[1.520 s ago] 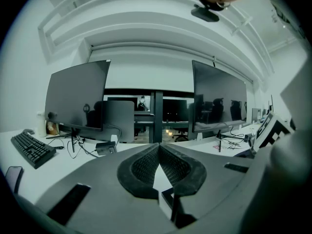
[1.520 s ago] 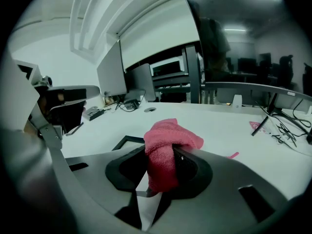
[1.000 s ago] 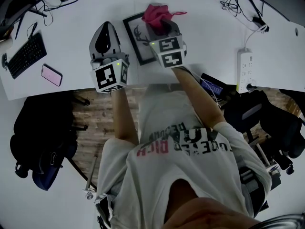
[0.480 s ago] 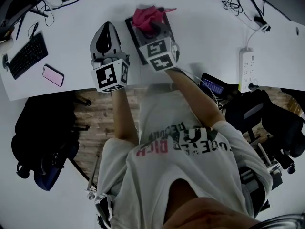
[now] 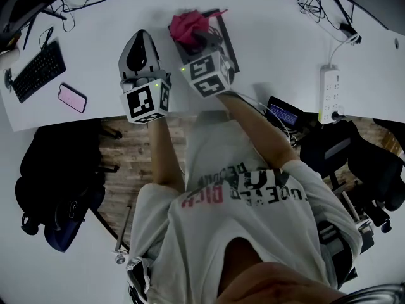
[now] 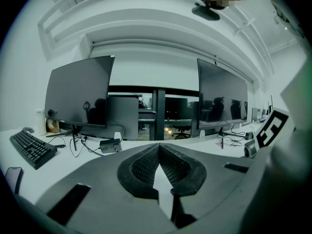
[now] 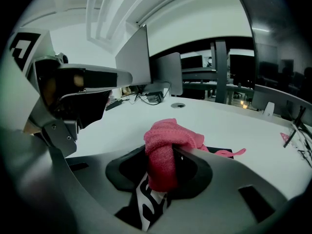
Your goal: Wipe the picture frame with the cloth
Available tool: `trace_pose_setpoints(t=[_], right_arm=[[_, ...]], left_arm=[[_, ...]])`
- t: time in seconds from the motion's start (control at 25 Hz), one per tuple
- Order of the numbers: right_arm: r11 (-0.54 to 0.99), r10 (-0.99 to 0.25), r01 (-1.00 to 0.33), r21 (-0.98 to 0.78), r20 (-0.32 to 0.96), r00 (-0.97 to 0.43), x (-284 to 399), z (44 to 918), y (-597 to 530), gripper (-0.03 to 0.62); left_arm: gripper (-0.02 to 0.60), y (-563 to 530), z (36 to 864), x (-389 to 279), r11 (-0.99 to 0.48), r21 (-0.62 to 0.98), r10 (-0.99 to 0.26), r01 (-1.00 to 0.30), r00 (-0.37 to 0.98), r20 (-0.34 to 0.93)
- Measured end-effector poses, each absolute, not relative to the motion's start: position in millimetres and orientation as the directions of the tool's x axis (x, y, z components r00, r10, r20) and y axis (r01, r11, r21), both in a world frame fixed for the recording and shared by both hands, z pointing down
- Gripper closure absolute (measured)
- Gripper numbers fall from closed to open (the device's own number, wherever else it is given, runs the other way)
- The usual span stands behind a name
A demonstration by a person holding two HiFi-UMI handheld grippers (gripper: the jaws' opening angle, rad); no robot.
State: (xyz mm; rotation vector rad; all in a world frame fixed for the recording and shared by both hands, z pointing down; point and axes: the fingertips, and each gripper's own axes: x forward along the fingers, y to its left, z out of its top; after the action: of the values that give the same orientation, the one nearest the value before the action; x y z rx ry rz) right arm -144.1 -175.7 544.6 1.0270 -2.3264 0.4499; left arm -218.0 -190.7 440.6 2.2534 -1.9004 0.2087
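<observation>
My right gripper (image 5: pixel 201 43) was clenched on one pink cloth (image 5: pixel 188 24), terry-like and nubby, bunched into a fat roll between the jaws (image 7: pixel 163 165), with a thin tail trailing off to the right. The cloth (image 7: pixel 165 145) sat pressed on the far-left part of the one picture frame (image 5: pixel 228 43), which lay flat on the white table (image 5: pixel 278 49), mid-table, just right of my left gripper (image 5: pixel 140 37). The frame had a thin black rectangular border. Its print (image 7: pixel 151 201) showed under my jaws as black marks on white that I couldn't read. The left gripper's ribbed dark pads (image 6: pixel 141 167) were closed tip to tip, nothing between them, and it stayed apart from the frame. Each gripper had one cube with black-and-white square markers, no readable text. There was one black keyboard (image 5: pixel 37 71) at far left, and one phone in a glossy pink case (image 5: pixel 71 97) near it, toward the table's near edge. One white oblong power strip (image 5: pixel 329 94) lay at right. Two dark flat monitors (image 6: pixel 78 91) (image 6: pixel 222 99) stood at the far side. My shirt print was upside down and not legible.
</observation>
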Motion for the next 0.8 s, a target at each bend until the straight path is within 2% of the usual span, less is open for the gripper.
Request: trace_pose_setpoints(t=[0.36, 0.8], right_arm=[[0.646, -0.578, -0.759, -0.080, 0.597, -0.556, -140.9, 541.1, -176.1, 0.479], [0.562, -0.689, -0.823, -0.081, 0.504, -0.521, -93.1, 490.5, -186.0, 0.479]], left_arm=[[0.584, -191.5, 438.3, -218.3, -0.158, 0.049, -0.961, -0.986, 0.165, 0.221], [0.584, -190.9, 432.7, -216.9, -0.142, 0.048, -0.967, -0.989, 0.149, 0.205]])
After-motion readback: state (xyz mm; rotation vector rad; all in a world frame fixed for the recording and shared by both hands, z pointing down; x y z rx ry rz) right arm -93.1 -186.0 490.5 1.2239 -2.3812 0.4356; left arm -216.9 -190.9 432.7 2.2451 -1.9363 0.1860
